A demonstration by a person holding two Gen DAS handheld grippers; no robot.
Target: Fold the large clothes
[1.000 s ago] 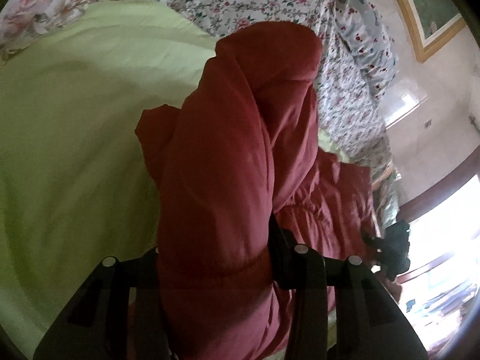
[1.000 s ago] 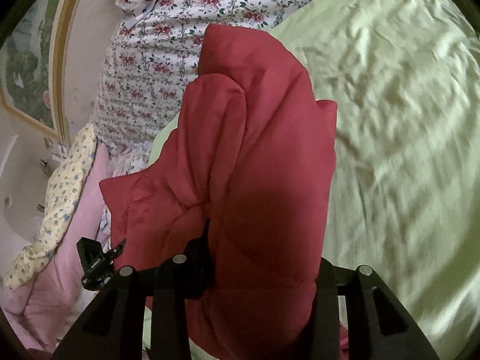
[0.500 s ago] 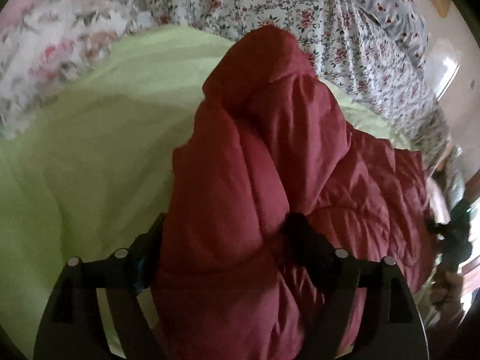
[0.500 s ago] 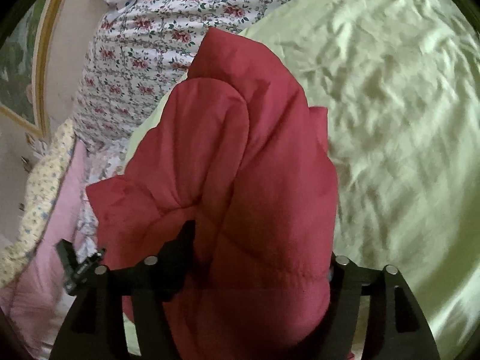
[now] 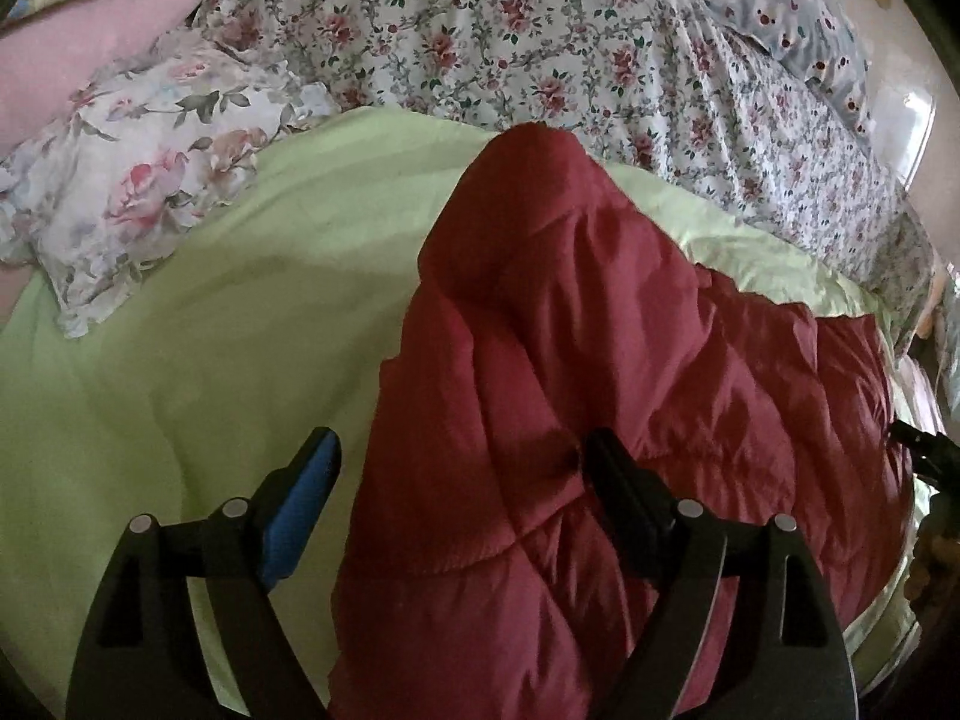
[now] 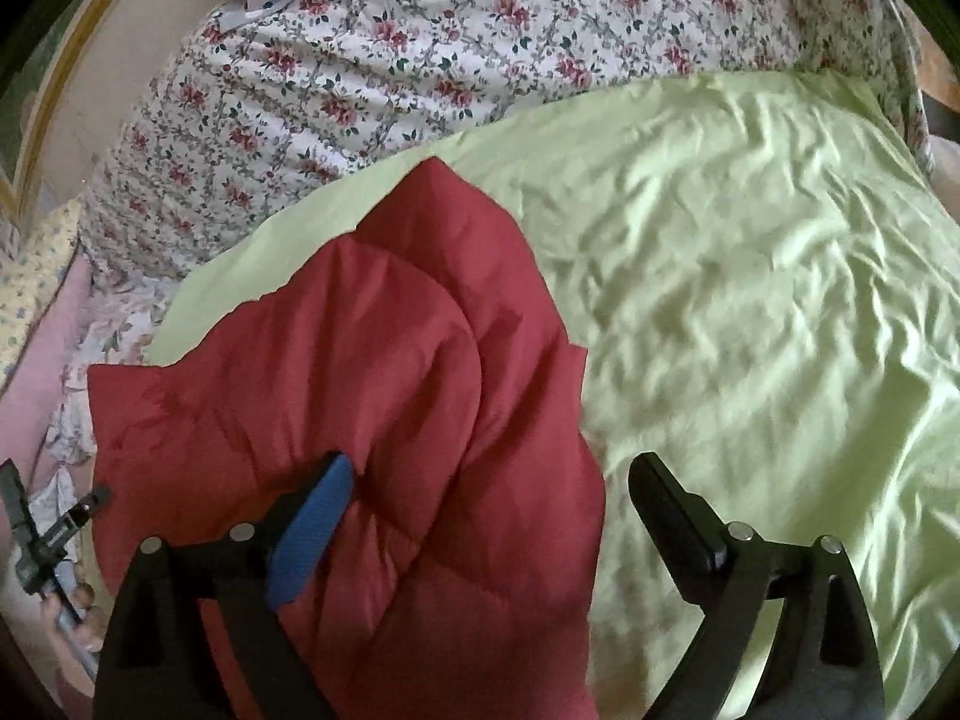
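A dark red quilted jacket [image 5: 570, 360] lies folded in a thick bundle on the light green sheet [image 5: 180, 360]. My left gripper [image 5: 462, 480] stands over its near edge with the jaws opening. The blue pad [image 5: 300, 504] is clear of the cloth and the other finger [image 5: 624, 492] rests against a fold. In the right wrist view the jacket [image 6: 360, 390] sits between the opening jaws of my right gripper [image 6: 489, 504]. Its blue pad [image 6: 312, 528] lies on the fabric, and the other finger [image 6: 666, 510] hangs free above the sheet [image 6: 750, 300].
A rose-print quilt [image 5: 540, 30] is heaped along the far side, with a floral pillow [image 5: 150, 180] and pink bedding [image 5: 72, 60] to the left. The right gripper [image 5: 924, 450] shows at the jacket's far edge. A hand [image 6: 78, 606] holds the left gripper [image 6: 42, 528].
Both grippers were shut on folds of the jacket; their jaws have spread wide and let go. The bundle has settled lower on the sheet and both views have tipped down.
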